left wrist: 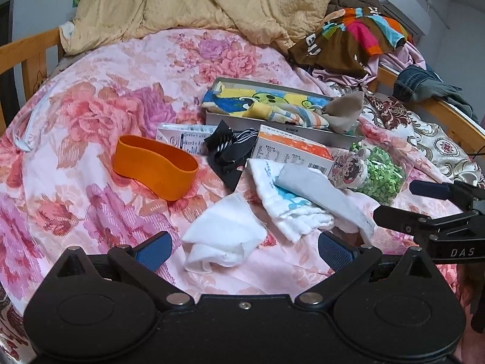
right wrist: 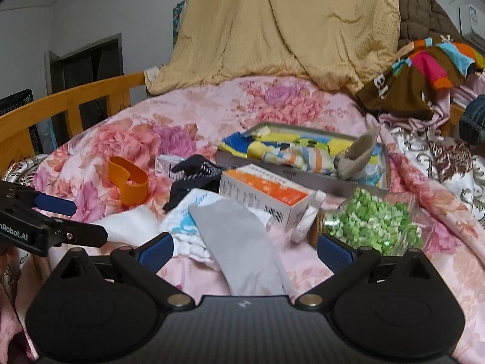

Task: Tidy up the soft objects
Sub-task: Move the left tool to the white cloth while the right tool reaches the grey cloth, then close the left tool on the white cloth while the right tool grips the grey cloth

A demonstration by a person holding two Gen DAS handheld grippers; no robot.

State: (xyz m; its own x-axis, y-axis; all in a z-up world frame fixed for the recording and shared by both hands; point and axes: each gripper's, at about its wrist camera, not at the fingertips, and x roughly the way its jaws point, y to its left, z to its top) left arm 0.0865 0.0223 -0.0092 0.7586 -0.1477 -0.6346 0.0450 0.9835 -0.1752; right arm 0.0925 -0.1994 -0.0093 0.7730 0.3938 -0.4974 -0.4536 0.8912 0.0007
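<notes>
A grey box (left wrist: 230, 118) (right wrist: 303, 179) on the bed holds a yellow-blue cartoon towel (left wrist: 260, 103) (right wrist: 291, 147) and a beige sock (left wrist: 344, 112) (right wrist: 359, 154). In front lie a crumpled white cloth (left wrist: 224, 236), a white cloth with blue print (left wrist: 282, 200) (right wrist: 188, 221), a grey cloth (left wrist: 312, 186) (right wrist: 242, 242), a black striped cloth (left wrist: 230, 147) (right wrist: 194, 173) and an orange band (left wrist: 154, 166) (right wrist: 130, 182). My left gripper (left wrist: 244, 250) is open, straddling the white cloth. My right gripper (right wrist: 245, 250) is open over the grey cloth.
An orange-white carton (left wrist: 294, 151) (right wrist: 266, 197), a second carton (left wrist: 185, 139), a bag of green pieces (left wrist: 382, 176) (right wrist: 372, 224) and a small plush (left wrist: 348, 166) lie nearby. Yellow quilt (left wrist: 197, 3), piled clothes (left wrist: 357, 36) and a wooden bed rail (left wrist: 27, 48) (right wrist: 69, 100) surround.
</notes>
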